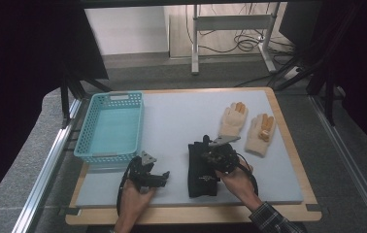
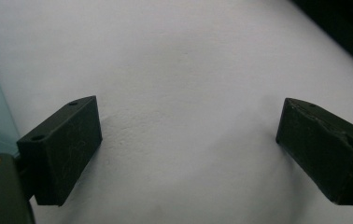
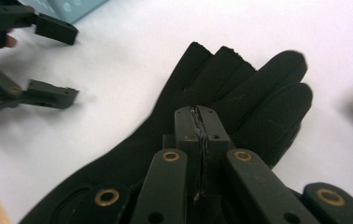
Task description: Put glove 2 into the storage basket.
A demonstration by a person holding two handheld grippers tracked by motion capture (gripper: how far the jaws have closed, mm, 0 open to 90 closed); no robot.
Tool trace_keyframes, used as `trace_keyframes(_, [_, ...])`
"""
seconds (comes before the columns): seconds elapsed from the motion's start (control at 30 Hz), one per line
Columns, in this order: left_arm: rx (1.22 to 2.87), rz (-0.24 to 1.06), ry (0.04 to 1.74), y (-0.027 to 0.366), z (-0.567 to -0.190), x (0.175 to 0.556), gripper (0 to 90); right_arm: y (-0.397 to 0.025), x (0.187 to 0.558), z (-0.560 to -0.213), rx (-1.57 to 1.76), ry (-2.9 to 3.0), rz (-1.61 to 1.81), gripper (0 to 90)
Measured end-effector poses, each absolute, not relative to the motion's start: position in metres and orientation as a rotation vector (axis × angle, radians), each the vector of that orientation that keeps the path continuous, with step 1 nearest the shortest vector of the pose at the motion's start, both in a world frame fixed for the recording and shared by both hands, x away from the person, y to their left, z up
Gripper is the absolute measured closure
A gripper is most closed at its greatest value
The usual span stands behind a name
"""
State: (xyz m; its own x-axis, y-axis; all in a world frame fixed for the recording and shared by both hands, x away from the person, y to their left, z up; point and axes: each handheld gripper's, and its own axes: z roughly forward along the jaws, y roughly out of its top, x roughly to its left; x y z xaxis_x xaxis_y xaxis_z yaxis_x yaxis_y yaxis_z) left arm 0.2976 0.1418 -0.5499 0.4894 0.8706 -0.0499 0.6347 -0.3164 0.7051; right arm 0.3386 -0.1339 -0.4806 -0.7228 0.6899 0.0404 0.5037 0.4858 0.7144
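Two grippers over one grey mat (image 1: 172, 121) on the wooden table (image 1: 295, 160). Biggest thing on the mat: a turquoise basket (image 1: 110, 127) at far left, open side up. Next down in size, a black glove (image 3: 221, 88), flat on the mat near the front edge, fingers pointing away, right of centre. Beyond it to the right, a pair of cream gloves (image 1: 233, 119), side by side, well apart from the basket. Right gripper (image 3: 201, 122) directly over the black glove's palm, jaws pressed flat together, nothing seen between them; touching the fabric or just above it, cannot tell. Left gripper (image 2: 188, 149) low over bare mat just in front of the basket, jaws spread wide, holding nothing, a corner of the basket at the left edge of the left gripper view.
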Motion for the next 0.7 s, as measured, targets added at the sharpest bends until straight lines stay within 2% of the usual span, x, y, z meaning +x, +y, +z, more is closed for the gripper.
trace_keyframes(0.07, [2.063, 0.451, 1.233, 0.142, -0.55, 0.298, 7.2, -0.135, 0.344, -0.491, 1.037, 2.497, 1.065, 84.6])
trace_keyframes(0.1, [2.063, 0.451, 1.233, 0.142, -0.55, 0.298, 7.2, -0.138, 0.347, -0.497, 1.059, 2.518, 1.087, 74.4])
trace_keyframes(0.13, [2.063, 0.451, 1.233, 0.142, -0.55, 0.298, 7.2, -0.138, 0.347, -0.497, 1.059, 2.518, 1.087, 74.4])
trace_keyframes(0.27, [2.062, 0.45, 1.235, 0.142, -0.55, 0.298, 7.2, -0.154, 0.347, -0.485, 1.042, 2.505, 1.133, 55.3])
trace_keyframes(0.33, [2.056, 0.449, 1.238, 0.142, -0.55, 0.298, 7.3, -0.17, 0.344, -0.482, 1.019, 2.505, 1.137, 50.9])
trace_keyframes(0.4, [2.063, 0.448, 1.236, 0.142, -0.55, 0.298, 7.3, -0.174, 0.342, -0.482, 1.022, 2.509, 1.144, 50.7])
trace_keyframes(0.43, [2.062, 0.446, 1.236, 0.143, -0.55, 0.298, 7.4, -0.186, 0.338, -0.488, 1.031, 2.537, 1.138, 54.2])
trace_keyframes(0.5, [2.066, 0.434, 1.228, 0.144, -0.549, 0.297, 7.3, -0.192, 0.331, -0.496, 1.021, 2.566, 1.103, 69.2])
trace_keyframes(0.53, [2.066, 0.434, 1.228, 0.144, -0.549, 0.297, 7.3, -0.192, 0.331, -0.496, 1.021, 2.566, 1.103, 69.2])
trace_keyframes(0.57, [2.081, 0.433, 1.215, 0.145, -0.549, 0.294, 7.3, -0.197, 0.323, -0.505, 1.001, 2.591, 1.084, 79.3])
trace_keyframes(0.7, [2.095, 0.429, 1.202, 0.149, -0.549, 0.286, 5.5, -0.199, 0.315, -0.519, 0.971, 2.62, 1.107, 85.5])
